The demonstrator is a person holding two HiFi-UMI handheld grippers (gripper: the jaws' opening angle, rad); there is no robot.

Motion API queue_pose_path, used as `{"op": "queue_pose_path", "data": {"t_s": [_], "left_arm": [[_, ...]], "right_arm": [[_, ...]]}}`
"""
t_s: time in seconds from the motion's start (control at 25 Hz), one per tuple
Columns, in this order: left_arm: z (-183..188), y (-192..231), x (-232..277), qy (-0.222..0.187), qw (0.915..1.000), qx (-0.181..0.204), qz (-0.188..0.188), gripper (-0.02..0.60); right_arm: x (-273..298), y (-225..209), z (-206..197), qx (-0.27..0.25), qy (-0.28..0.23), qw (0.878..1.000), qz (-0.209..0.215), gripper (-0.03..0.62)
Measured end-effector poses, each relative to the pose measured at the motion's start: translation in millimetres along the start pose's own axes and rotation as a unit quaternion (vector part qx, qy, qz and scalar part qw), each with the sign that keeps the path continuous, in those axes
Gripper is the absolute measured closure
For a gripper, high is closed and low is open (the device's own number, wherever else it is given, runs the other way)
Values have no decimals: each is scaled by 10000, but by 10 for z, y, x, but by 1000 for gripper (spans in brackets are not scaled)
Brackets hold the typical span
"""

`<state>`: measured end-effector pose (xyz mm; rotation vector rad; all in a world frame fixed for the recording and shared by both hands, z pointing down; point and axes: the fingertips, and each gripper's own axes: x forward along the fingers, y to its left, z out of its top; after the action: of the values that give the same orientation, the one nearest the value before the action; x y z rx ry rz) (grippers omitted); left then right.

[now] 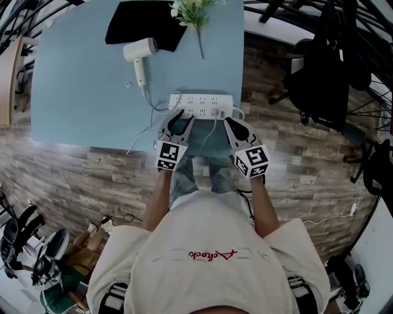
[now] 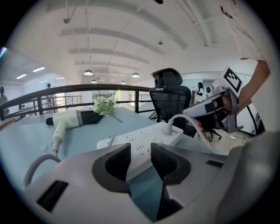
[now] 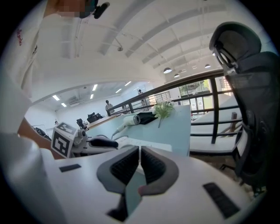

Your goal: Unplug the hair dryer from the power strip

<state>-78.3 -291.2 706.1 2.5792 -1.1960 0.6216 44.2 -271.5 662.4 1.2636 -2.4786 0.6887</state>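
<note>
A white hair dryer (image 1: 140, 54) lies on the light blue table (image 1: 73, 92), and its cord trails toward the near edge. The white power strip (image 1: 201, 103) sits close to that edge with a white plug (image 2: 168, 127) in its right end. My left gripper (image 1: 178, 120) is at the strip's left part, jaws open, and the strip (image 2: 140, 142) shows just beyond the gap. My right gripper (image 1: 235, 126) is at the strip's right end, jaws shut with nothing visible between them. From the right gripper view (image 3: 139, 159) the strip (image 3: 151, 144) lies just ahead.
A black cloth (image 1: 144, 24) and a sprig of flowers (image 1: 193, 13) lie at the table's far side. A black office chair (image 1: 322, 76) stands to the right on the wood floor. A railing (image 3: 210, 83) runs beyond the table.
</note>
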Motion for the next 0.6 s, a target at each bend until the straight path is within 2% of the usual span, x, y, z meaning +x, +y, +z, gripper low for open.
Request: {"op": "queue_pose_path", "data": {"t_s": [0.24, 0.36, 0.6], "left_arm": [[-1, 6, 1, -37, 10000, -23, -5, 446], [-10, 8, 2, -41, 10000, -21, -24, 446], [-2, 9, -1, -51, 10000, -27, -27, 446]], "right_arm": [[60, 24, -75, -108, 111, 9998, 121, 574], [94, 28, -140, -726, 367, 9967, 77, 574], [155, 61, -202, -1973, 771, 9772, 151, 574]]}}
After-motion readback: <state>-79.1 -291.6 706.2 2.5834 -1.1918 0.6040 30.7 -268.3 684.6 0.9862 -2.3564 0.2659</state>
